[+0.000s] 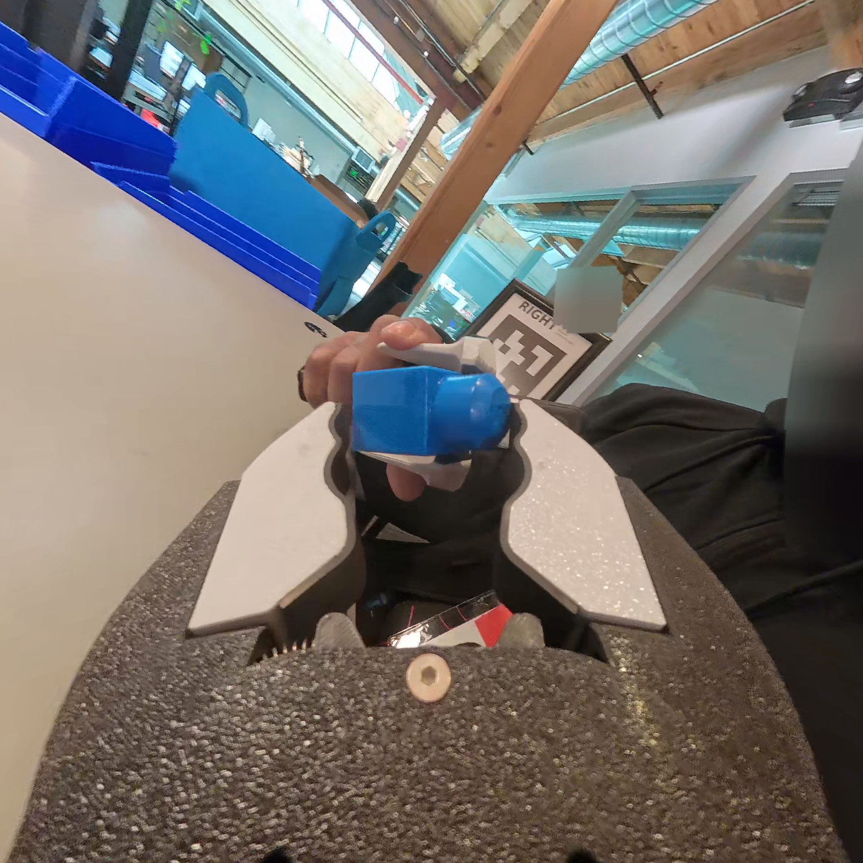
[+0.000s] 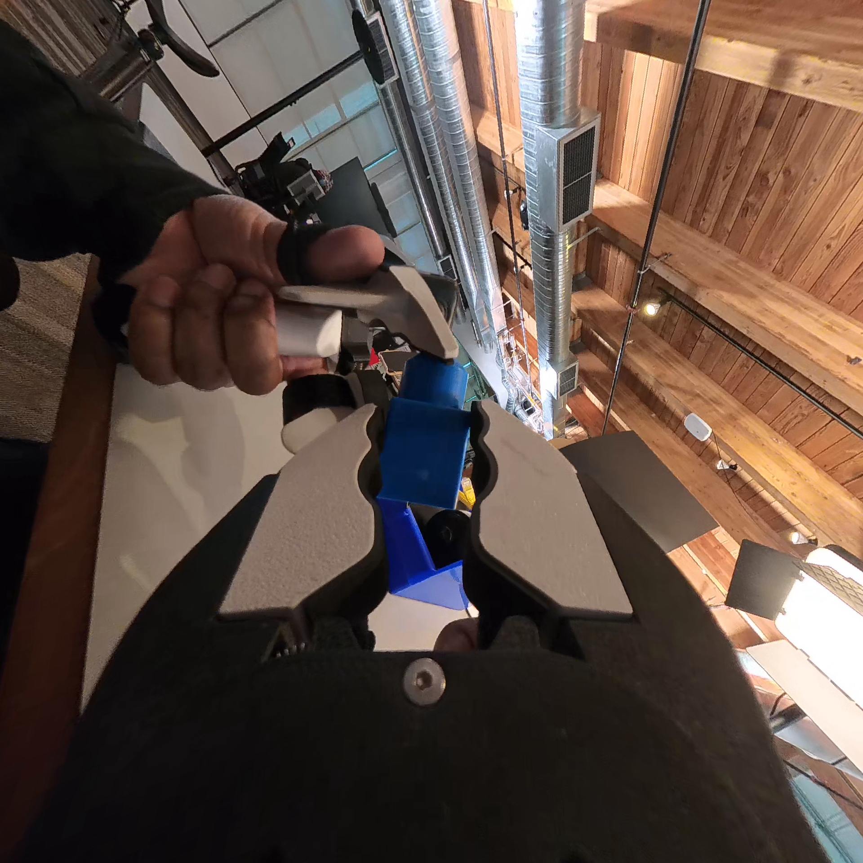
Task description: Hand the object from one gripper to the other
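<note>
We see the right gripper [image 2: 425, 460] pinching the blue object [image 2: 422, 460]. The left gripper [image 1: 427, 432] is spread around its cylindrical end, not clamped. Transfer remains incomplete.

Your blue plastic piece [image 1: 422, 411] [image 2: 427, 448], a glossy square block with a short round-ended peg jutting from one face, sits aloft above the white table, clear of any surface; in the left wrist view it lies sideways, peg to the right, while the right wrist view has the peg aimed away from the camera
</note>
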Demonstrator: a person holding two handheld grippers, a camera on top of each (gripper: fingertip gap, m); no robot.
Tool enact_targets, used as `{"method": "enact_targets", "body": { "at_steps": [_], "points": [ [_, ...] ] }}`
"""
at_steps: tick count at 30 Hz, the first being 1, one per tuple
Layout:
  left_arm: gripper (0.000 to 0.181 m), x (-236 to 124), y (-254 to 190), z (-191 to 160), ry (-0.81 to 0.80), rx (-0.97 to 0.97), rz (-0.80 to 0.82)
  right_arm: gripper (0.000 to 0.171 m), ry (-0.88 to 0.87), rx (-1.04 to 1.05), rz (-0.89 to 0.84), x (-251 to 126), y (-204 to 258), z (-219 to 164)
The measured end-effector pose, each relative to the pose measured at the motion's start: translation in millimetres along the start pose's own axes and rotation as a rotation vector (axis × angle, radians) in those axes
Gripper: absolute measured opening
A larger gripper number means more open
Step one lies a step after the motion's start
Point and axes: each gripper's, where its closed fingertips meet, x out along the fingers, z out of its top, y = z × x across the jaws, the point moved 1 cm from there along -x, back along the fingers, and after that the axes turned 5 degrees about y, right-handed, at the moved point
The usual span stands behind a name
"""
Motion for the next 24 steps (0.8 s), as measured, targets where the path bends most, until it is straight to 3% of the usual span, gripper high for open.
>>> {"method": "enact_targets", "body": {
  "at_steps": [6, 15, 18, 19, 24],
  "points": [
    [0.063, 7.5, 1.9, -4.6, 0.019, -0.004, 0.011, 0.036, 0.001, 0.016, 0.014, 1.0, 1.1, -0.8],
    [0.062, 1.8, 7.5, 7.9, -0.028, 0.191, 0.176, 0.034, 0.086, 0.04, -0.043, 4.5, -6.7, -13.5],
    [0.061, -10.7, 10.4, 20.3, -0.077, 0.262, 0.269, 0.036, 0.12, 0.075, -0.053, 5.5, -10.9, -20.2],
    [0.037, -18.1, 12.9, 24.5, -0.093, 0.295, 0.316, 0.036, 0.129, 0.091, -0.052, 5.8, -11.9, -22.2],
    [0.037, -57.9, 26.2, 46.2, -0.189, 0.339, 0.513, 0.034, 0.195, 0.163, -0.038, 9.6, -12.7, -35.7]
  ]
}}
